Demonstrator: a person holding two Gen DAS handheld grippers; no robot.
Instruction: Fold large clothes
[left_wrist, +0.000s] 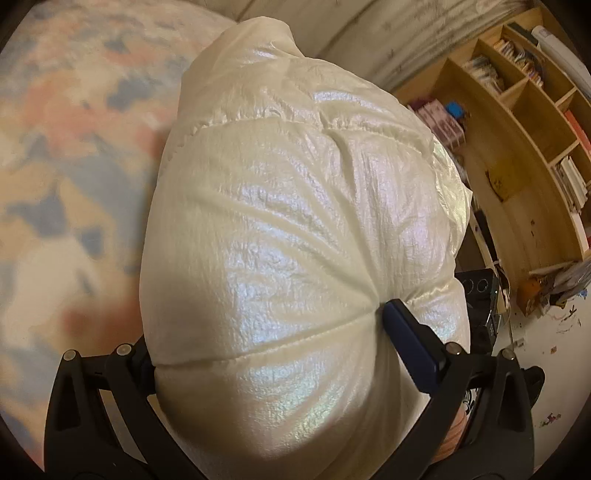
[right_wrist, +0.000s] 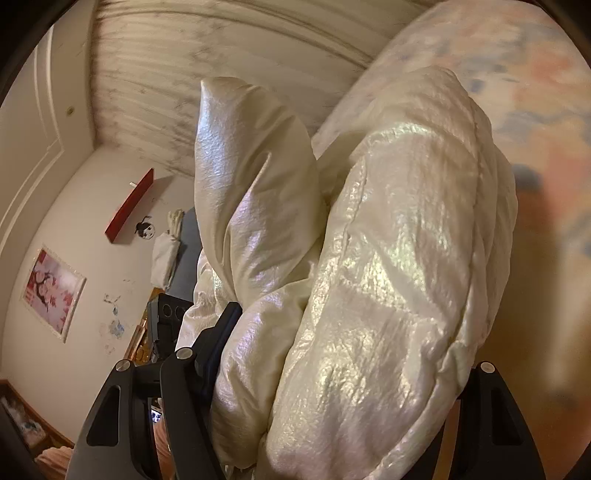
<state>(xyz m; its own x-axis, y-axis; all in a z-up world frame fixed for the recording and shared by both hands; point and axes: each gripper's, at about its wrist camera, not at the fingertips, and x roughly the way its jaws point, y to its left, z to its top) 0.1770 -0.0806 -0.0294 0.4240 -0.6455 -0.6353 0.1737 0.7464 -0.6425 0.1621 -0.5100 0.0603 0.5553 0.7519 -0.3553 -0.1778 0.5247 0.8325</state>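
Lengthwise, the puffer jacket (left_wrist: 295, 229) stretches away from both tongs (left_wrist: 273, 350) (right_wrist: 343, 354), each clamped on it

No text, label, brand, number or sign can be read in either view. The book spines on the wooden shelf (left_wrist: 532, 122) are too small and blurred to make out, and the framed picture (right_wrist: 51, 291) on the wall shows a pink drawing with no lettering that can be told.
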